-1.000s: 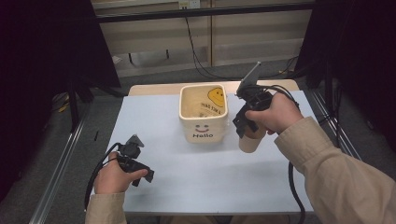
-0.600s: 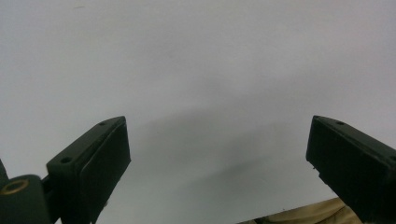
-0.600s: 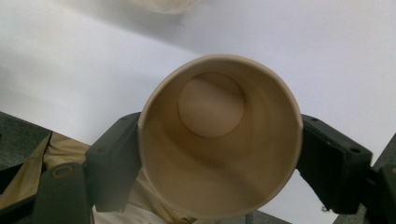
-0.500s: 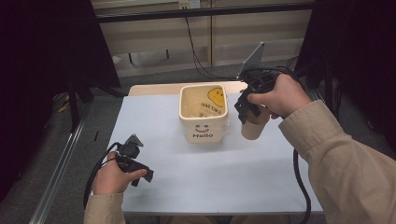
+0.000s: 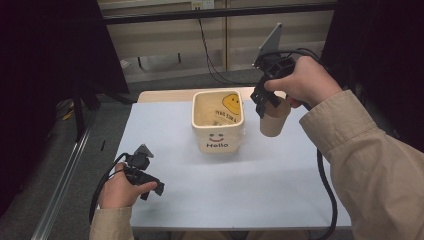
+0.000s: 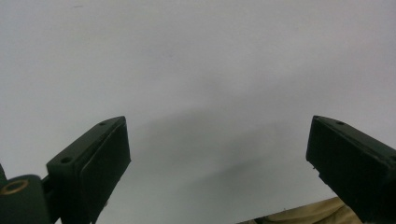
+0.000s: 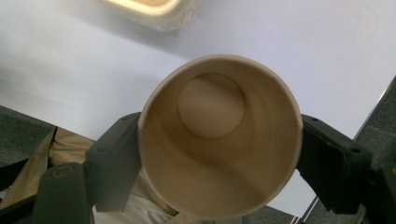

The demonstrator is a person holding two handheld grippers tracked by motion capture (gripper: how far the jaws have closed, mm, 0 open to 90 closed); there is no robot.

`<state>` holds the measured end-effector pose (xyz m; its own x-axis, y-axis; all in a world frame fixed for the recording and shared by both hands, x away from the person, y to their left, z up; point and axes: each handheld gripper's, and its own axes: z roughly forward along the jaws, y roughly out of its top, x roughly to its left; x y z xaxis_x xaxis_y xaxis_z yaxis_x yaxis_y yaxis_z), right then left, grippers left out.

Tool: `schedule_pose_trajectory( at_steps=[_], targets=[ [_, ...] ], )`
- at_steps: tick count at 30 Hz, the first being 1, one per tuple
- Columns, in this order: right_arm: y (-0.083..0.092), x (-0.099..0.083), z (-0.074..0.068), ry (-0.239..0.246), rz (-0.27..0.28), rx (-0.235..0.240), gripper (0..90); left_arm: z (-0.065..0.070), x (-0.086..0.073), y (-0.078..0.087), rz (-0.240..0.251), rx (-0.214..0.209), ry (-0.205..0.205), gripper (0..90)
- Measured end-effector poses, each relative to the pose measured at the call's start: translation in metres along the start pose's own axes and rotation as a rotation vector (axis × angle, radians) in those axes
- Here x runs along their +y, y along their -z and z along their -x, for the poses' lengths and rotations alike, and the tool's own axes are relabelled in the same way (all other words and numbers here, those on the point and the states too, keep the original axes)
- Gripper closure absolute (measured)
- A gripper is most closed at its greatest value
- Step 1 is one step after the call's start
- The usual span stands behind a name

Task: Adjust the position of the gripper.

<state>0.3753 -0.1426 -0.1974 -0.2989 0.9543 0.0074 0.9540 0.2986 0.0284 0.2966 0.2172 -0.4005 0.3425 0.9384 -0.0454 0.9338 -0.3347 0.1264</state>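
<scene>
My right gripper (image 5: 270,106) is shut on a tan paper cup (image 5: 273,120) and holds it upright in the air, to the right of a cream square bin (image 5: 218,141) marked "Hello". In the right gripper view the empty cup (image 7: 219,135) sits between the two black jaws, its mouth toward the camera, and a corner of the bin (image 7: 154,11) lies beyond it. My left gripper (image 5: 150,184) rests low over the near left of the white table (image 5: 240,190). The left gripper view has its jaws spread wide over bare table (image 6: 196,70), with nothing between them.
The bin stands at the middle back of the table, holding a yellow smiley-face sheet (image 5: 227,107). Cables (image 5: 325,195) trail from both grippers. A metal rail (image 5: 67,180) runs along the floor on the left. Dark curtains flank the scene.
My right gripper has lifted the paper cup off the table and carried it up and slightly away, beside the bin. The left gripper has stayed put.
</scene>
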Motion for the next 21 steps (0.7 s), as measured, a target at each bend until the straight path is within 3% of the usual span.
schedule_pose_trajectory(
  at_steps=[10, 15, 21],
  targets=[
    [0.017, 0.014, 0.004, -0.003, -0.008, -0.012, 20.8, -0.001, -0.001, -0.001, 0.001, -0.004, 0.002, 6.1],
    [0.026, 0.021, 0.008, -0.011, -0.004, 0.004, 20.8, -0.001, -0.001, -0.001, -0.002, -0.012, 0.008, 6.1],
    [0.028, 0.03, 0.009, -0.02, -0.005, -0.003, 20.7, -0.003, -0.001, -0.001, 0.0, -0.001, -0.005, 6.1]
  ],
)
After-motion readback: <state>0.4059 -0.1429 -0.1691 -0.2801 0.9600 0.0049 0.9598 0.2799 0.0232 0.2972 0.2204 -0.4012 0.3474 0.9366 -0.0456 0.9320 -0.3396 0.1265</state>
